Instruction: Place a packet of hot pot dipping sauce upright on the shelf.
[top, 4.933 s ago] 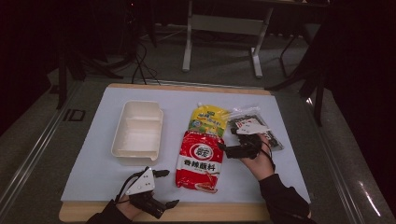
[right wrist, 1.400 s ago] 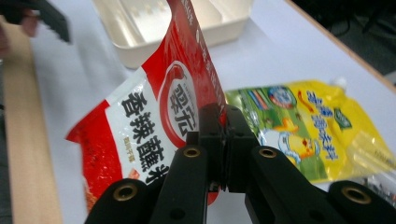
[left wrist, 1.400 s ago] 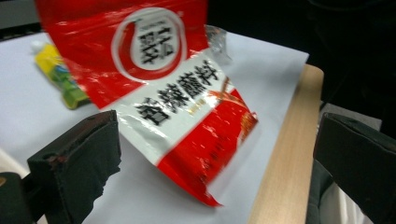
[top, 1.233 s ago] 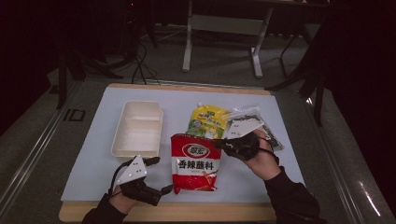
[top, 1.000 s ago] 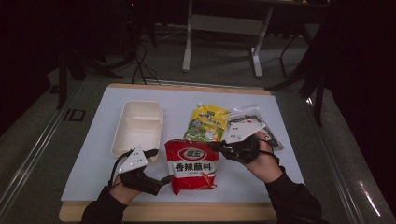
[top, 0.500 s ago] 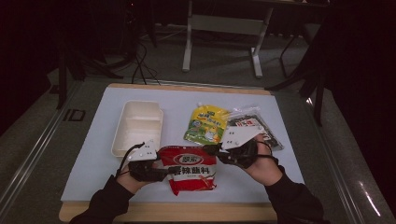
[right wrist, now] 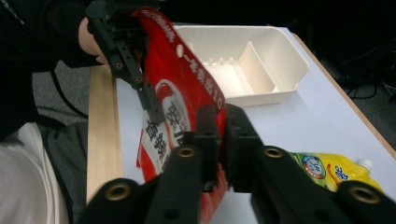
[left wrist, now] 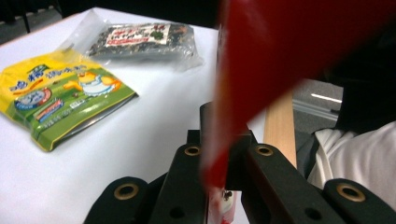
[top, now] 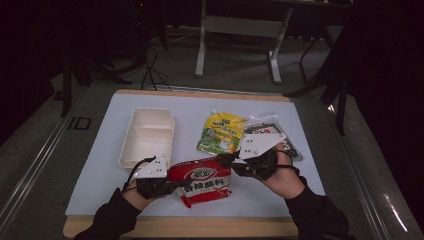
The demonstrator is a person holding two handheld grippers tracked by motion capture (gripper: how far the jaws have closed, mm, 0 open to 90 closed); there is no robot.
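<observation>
A red snack bag (top: 202,180) hangs a little above the white mat, stretched between my two grippers. My left gripper (top: 175,184) grips its left edge; in the left gripper view the jaws (left wrist: 224,135) have just been closing and now pinch the red film (left wrist: 280,46). My right gripper (top: 222,160) holds the bag's upper right edge. In the right gripper view its jaws (right wrist: 222,121) have just been opening slightly, and the red bag (right wrist: 173,93) is still squeezed between them. The left gripper (right wrist: 152,109) shows there on the bag's far edge.
A white divided tray (top: 172,135) stands at the left of the mat. A yellow-green pouch (top: 222,132) and a dark seaweed packet (top: 265,125) lie behind the bag, the packet partly under my right gripper's plate. The wooden table edge (top: 200,227) runs along the front.
The right gripper lifted the red bag's top edge off the mat. The left gripper came in from the left front and shut on the bag's left edge.
</observation>
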